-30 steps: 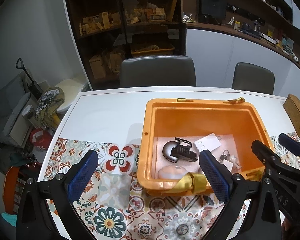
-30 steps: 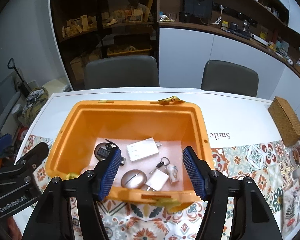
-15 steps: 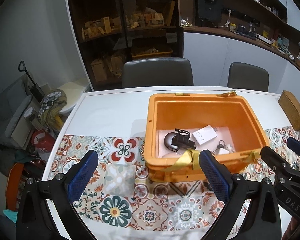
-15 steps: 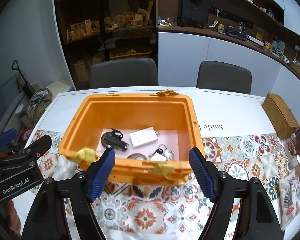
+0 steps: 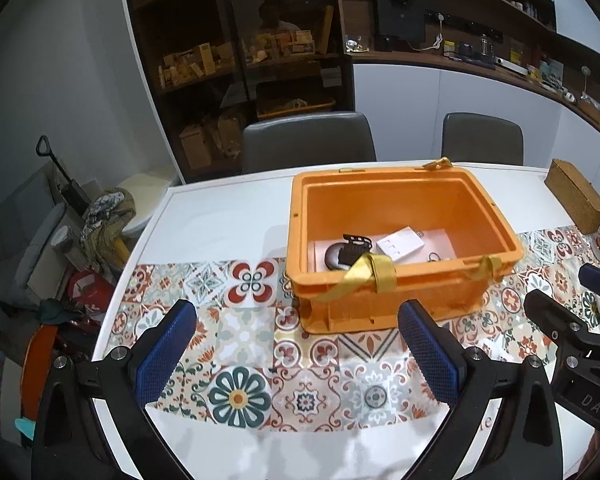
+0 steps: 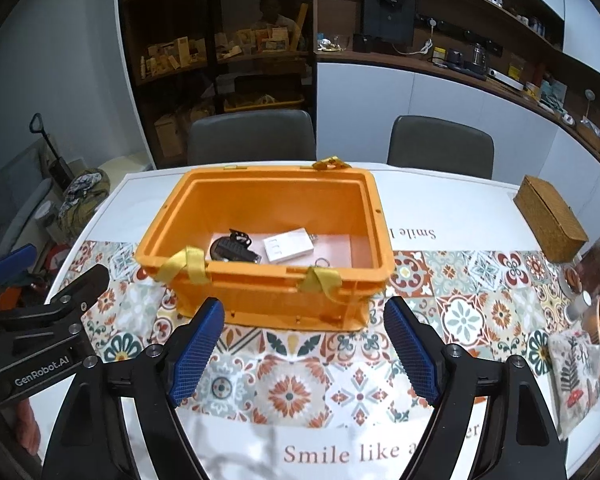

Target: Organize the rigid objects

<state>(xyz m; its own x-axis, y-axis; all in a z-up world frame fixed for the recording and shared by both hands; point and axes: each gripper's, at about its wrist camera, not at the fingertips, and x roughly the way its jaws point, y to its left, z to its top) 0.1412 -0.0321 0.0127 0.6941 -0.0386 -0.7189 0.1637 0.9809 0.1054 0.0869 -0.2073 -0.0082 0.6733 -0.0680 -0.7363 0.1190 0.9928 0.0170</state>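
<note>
The orange crate (image 6: 268,248) sits straight ahead of your right gripper (image 6: 304,344) and up and to the right of your left gripper (image 5: 300,352), its long axis running across both views, near wall toward you. It rests on the patterned tile mat (image 6: 300,380) of the white table (image 5: 220,216). Your right gripper is the one centred on it; the left one faces mostly bare mat, with the crate off its right finger.

Inside, on the crate floor, lie a white power adapter (image 6: 288,246), a black-and-grey gadget (image 6: 232,249) just beside it on the left, and a key ring (image 6: 322,263) near the front wall. Yellow straps (image 6: 188,266) drape over the near rim.

Both tongs are spread wide and hold nothing.

Compared with a second ago, you have pulled both grippers back and away: then the fingertips framed the crate's interior from above, with the round grey mouse and small white charger in view; now the near wall hides those, and open mat lies between fingertips and crate. To go back in, you will likely need to rise over that rim.
</note>
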